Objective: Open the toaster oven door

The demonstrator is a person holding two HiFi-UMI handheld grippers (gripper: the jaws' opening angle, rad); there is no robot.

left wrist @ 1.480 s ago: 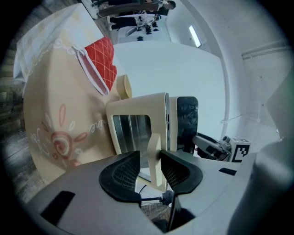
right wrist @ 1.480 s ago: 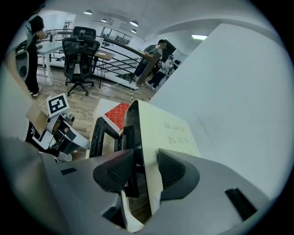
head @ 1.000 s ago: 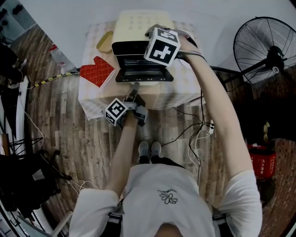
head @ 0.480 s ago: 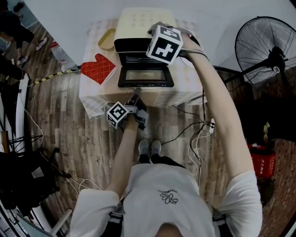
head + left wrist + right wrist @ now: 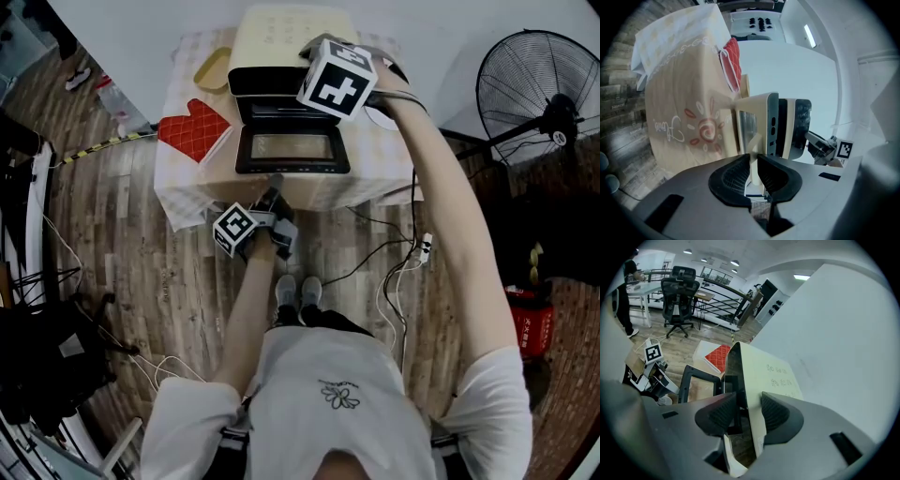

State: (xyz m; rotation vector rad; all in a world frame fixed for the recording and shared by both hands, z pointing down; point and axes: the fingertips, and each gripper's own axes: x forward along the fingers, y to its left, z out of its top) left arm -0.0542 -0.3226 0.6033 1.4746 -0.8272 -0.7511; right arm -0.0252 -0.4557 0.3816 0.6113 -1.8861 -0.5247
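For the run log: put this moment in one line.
door: open flat; left gripper: just closing on handle; right gripper: clamps oven top

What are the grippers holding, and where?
Left gripper, jaws just closing, pinches the oven door by its handle; right gripper clamps the top front edge of the oven.

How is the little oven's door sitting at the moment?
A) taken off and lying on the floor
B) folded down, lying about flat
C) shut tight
B: the door lies folded down in front of the oven, with its glass pane facing up.
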